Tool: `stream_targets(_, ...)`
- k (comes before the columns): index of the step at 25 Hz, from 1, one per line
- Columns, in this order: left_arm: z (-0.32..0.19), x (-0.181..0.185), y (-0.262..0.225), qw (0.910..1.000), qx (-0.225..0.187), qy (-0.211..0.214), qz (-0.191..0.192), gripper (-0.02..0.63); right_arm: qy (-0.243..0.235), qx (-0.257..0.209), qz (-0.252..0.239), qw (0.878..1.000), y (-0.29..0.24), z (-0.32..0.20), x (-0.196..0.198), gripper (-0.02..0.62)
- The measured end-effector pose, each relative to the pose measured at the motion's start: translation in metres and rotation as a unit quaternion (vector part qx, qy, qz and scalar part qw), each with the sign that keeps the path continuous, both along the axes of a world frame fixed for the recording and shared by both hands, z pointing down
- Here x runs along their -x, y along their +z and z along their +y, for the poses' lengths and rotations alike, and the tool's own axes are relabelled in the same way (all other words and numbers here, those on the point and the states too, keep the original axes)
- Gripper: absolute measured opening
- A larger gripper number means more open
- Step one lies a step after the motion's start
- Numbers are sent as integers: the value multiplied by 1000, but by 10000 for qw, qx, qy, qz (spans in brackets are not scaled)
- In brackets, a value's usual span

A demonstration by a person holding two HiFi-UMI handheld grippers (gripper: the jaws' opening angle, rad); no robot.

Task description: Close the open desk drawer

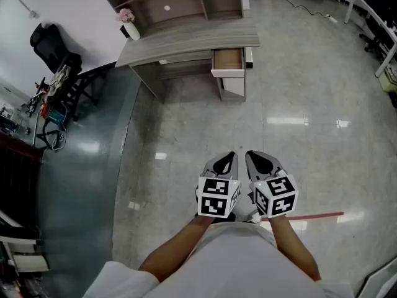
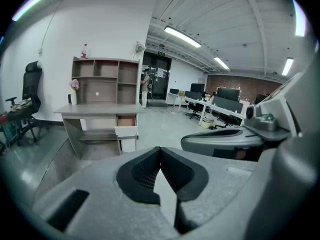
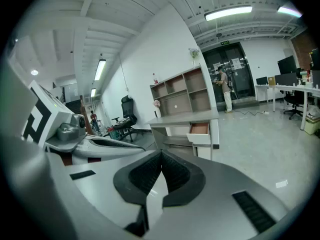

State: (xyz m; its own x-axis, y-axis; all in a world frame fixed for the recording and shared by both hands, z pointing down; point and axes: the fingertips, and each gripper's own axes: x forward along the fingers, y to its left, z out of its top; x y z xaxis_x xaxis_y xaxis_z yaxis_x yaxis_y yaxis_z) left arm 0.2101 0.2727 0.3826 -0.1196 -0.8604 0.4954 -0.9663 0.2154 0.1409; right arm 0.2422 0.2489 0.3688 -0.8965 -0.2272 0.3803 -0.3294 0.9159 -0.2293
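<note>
- Nearest: L gripper (image 1: 227, 159) and R gripper (image 1: 257, 159) side by side just ahead of the person's body, forearms (image 1: 173, 256) below them; both aimed fwd and a bit down.
- L gripper: jaws together, pads meeting at the tips, nothing btwn them; R gripper: same, shut tight and empty.
- Ahead of them: glossy floor (image 1: 279, 123); a red strip (image 1: 313, 216) on it near the person, to the right.
- Farther: drawer (image 1: 228, 61) pulled out from under the desk (image 1: 186, 42) near its right end; white front panel faces the person; inside looks empty; well apart from both grippers, no contact.
- Beyond: shelf unit (image 1: 170, 2) behind the desk top; vase (image 1: 129, 27) w/ pink flowers at the desk's left end; black chair (image 1: 53, 48) off to the left.
- Step, as I judge it: approach only; closing not yet begun, drawer wide open.
- Next move, prob.: walk up to the desk; bring one gripper level w/ the front panel; shut jaws should do as a pusher, no grasp needed; press on the panel's middle and push straight in till the front sits flush w/ the desk edge; an off-centre push might skew the drawer and jam it.
</note>
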Motion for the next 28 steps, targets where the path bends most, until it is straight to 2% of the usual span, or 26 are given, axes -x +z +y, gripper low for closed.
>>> stream_targets(8, 6, 27, 4, 9998, -24, 174, 100, 6, 135, -7, 78, 9999, 3, 8, 31, 2)
stream_targets(17, 16, 76, 0, 9986, -234, 317, 344, 6, 302, -98, 254, 9992, 0, 23, 79, 2)
stream_targets(28, 15, 122, -1, 9985, -284, 276, 368, 6, 303, -85, 219, 9993, 0, 24, 123, 2)
